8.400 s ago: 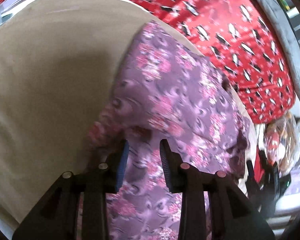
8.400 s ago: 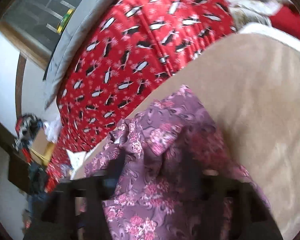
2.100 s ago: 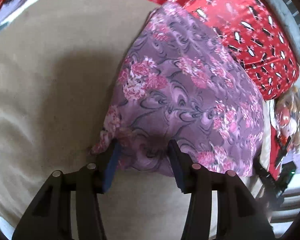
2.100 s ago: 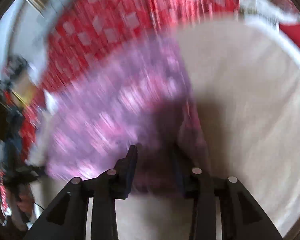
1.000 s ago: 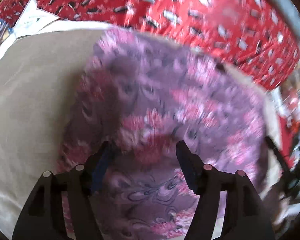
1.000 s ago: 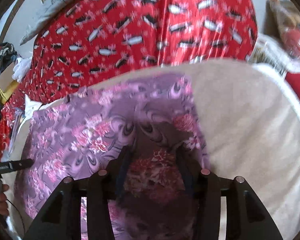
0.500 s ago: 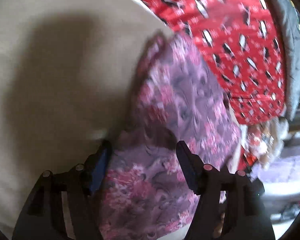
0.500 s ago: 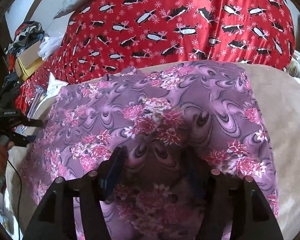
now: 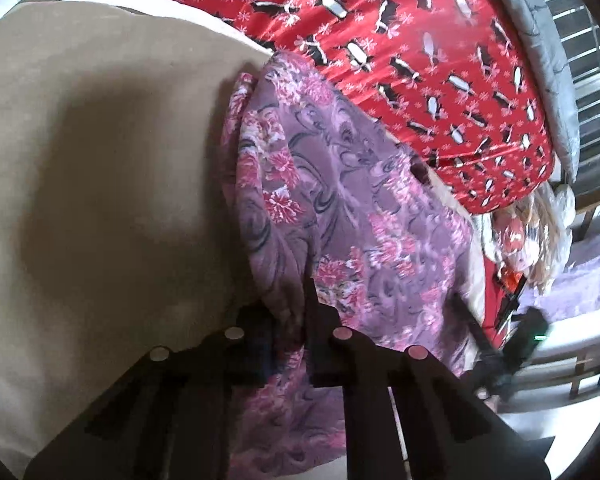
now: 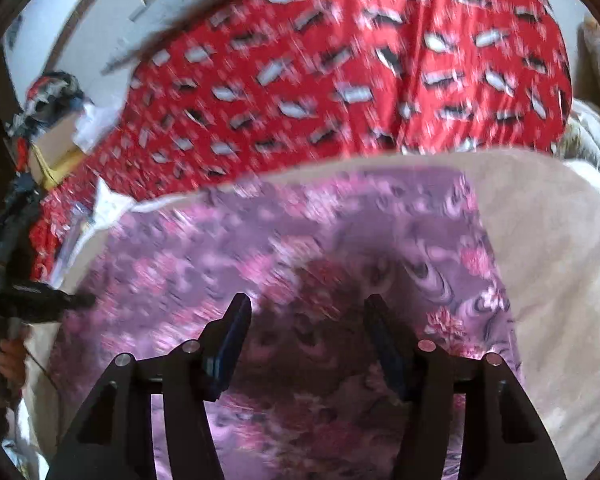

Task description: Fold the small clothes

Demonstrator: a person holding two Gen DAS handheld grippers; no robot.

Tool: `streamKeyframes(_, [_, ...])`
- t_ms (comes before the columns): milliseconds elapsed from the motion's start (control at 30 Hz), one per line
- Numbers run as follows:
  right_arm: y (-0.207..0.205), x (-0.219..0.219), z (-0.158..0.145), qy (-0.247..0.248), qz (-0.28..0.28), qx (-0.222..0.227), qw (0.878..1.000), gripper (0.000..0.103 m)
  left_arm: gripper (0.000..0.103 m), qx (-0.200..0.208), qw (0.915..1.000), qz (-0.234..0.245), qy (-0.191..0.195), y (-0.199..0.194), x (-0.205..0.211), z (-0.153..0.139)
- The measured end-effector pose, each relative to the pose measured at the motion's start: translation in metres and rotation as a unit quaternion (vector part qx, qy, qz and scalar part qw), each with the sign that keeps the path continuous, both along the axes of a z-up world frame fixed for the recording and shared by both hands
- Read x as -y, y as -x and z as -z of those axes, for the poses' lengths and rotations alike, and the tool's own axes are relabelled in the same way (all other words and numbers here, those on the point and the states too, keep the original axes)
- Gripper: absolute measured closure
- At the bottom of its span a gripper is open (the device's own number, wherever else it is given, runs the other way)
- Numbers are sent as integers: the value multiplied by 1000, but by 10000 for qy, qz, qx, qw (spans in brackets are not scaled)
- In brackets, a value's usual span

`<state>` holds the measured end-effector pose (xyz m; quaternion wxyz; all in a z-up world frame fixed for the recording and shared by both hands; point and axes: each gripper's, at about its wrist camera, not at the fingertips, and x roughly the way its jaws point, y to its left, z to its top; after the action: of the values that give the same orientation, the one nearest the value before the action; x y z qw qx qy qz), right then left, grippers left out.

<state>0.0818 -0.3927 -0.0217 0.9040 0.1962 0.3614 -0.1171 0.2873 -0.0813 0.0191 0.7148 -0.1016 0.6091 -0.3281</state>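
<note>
A purple floral garment [image 9: 340, 200] lies on a beige surface [image 9: 80, 160]. My left gripper [image 9: 288, 312] is shut on the garment's left edge, with a fold of cloth pinched between its fingers and raised. In the right wrist view the same garment [image 10: 300, 248] spreads flat and the picture is blurred. My right gripper [image 10: 306, 316] is open and empty, its fingers wide apart just above the cloth near its right side. The left gripper's black body [image 10: 32, 304] shows at the far left of that view.
A red blanket with a penguin print [image 9: 420, 40] lies beyond the beige surface [image 10: 560, 260], also in the right wrist view [image 10: 340, 60]. A grey quilt [image 9: 548, 40] and window bars stand at the right. Cluttered items [image 10: 44, 120] sit at the left.
My left gripper has closed on the garment's left edge and lifted a fold. My right gripper has drawn back a little over the cloth and stays open.
</note>
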Motion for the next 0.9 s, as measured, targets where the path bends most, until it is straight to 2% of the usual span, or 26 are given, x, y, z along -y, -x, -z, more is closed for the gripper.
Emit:
streamKeyframes(33, [-4,1,8,25,-61,-189,9998,41,95,22,10000,-39,62,2,0,-5])
streamKeyframes(100, [-5,-7,8,480,-213,-159,9985,42,95,68,9997,-57,215,7,-2,-16])
streamKeyframes(167, [-7,-12,5,611,-239,-265,9975,42,96,130,9993,-54,358,13,-1,-32])
streamKeyframes(267, [1,-8,-1,344,-170,-120,9992,42,96,154,9986,-18,511,24,13,-53])
streamKeyframes(400, [20,3,-7,-25,5,61,10000,42,96,189,9984,117,522,41,35,-69])
streamKeyframes(600, [56,18,-18,137,153,188,9996,42,96,247,9983,250,471,66,74,-82])
streamKeyframes(700, [72,30,-12,60,223,151,9996,42,96,241,9983,311,421,76,92,-85])
streamKeyframes(833, [80,44,15,-391,136,-49,9991,42,96,153,9989,350,285,88,117,-81])
streamKeyframes(900, [84,41,17,-253,45,110,9996,42,96,111,9990,366,210,93,128,-78])
